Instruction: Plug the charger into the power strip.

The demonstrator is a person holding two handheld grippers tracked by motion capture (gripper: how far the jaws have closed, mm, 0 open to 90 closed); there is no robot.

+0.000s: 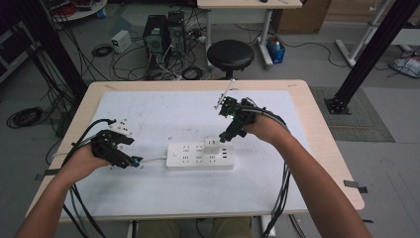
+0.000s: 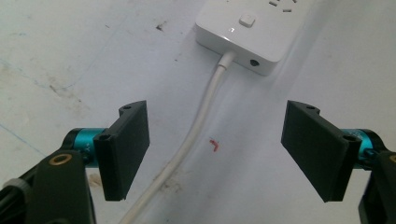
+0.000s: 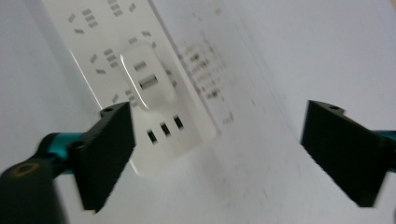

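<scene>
Right gripper [image 1: 229,135] clear of the white plug adapter [image 1: 211,147], jaws wide apart.
I saw the adapter seated in the white power strip [image 1: 200,155] at centre frame of the high view; my right jaws held nothing, just up-right of it; left gripper [image 1: 130,161] at lower left, jaws apart astride the strip's white cable [image 2: 196,126], not pinching it.

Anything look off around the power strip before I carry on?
Nothing damaged or askew. The adapter sits upright in the power strip, which lies flat on the mat. Only oddities: dark smudges and a small red mark on the mat beside the cord.
</scene>
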